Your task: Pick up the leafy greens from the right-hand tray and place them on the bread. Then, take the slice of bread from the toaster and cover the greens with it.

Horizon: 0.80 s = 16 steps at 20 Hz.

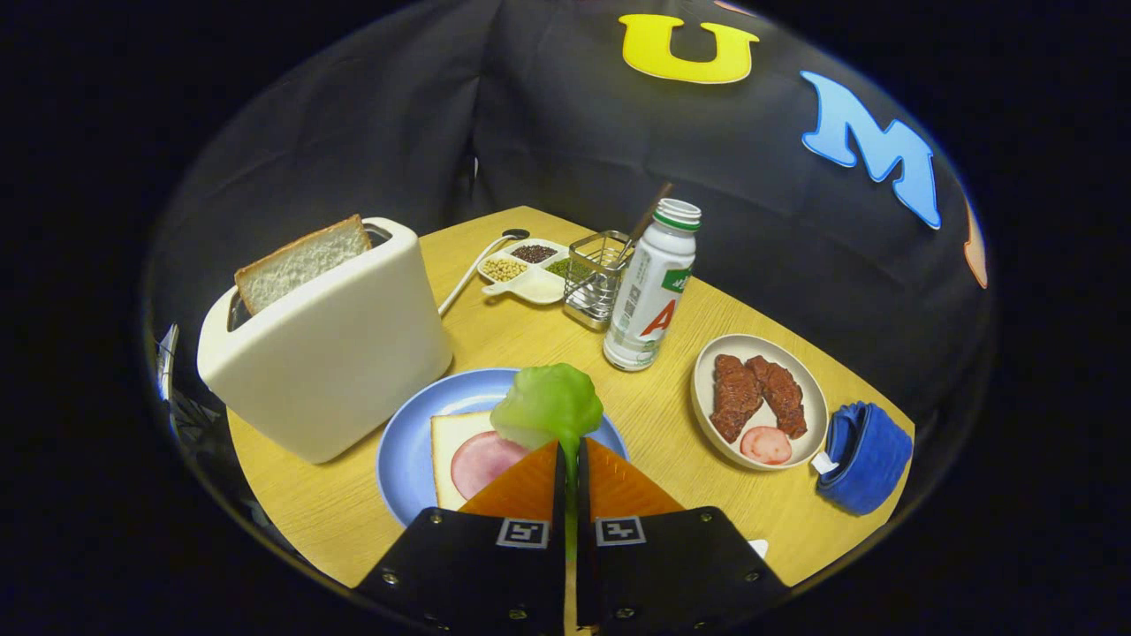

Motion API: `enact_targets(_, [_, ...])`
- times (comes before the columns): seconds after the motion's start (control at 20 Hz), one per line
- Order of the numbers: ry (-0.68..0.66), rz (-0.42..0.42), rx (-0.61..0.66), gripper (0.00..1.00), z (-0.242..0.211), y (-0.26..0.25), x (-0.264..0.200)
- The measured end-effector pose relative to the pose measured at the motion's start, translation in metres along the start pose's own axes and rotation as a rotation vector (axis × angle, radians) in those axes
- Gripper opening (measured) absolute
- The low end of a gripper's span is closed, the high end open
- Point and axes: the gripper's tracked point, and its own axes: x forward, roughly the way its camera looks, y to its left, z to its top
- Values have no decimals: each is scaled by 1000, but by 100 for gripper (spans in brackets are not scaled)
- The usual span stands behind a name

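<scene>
My gripper (pixel 570 446) is shut on the leafy greens (pixel 550 405), pinching the leaf's stem between both fingers. The green leaf sticks out just ahead of the fingertips, held above the blue plate (pixel 408 442). On that plate lies a slice of bread (pixel 446 442) with a round pink slice of ham (pixel 484 461) on it, partly hidden by my fingers. To the left stands a white toaster (pixel 336 353) with a second slice of bread (pixel 300 262) sticking up from its slot.
A white bottle (pixel 652 287) stands beyond the plate, with a wire holder (pixel 596 278) and a divided dish of beans (pixel 527 265) behind it. A tray (pixel 760 397) with meat pieces lies to the right, next to a blue cloth (pixel 864 455). The round wooden table (pixel 671 415) ends close by.
</scene>
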Motion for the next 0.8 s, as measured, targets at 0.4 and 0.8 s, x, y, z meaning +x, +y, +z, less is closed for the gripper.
enact_targets(0.4, [27,77,-43,37,-2,38,-6])
enact_targets(0.8, [-147,64,15,45,16,47,-41])
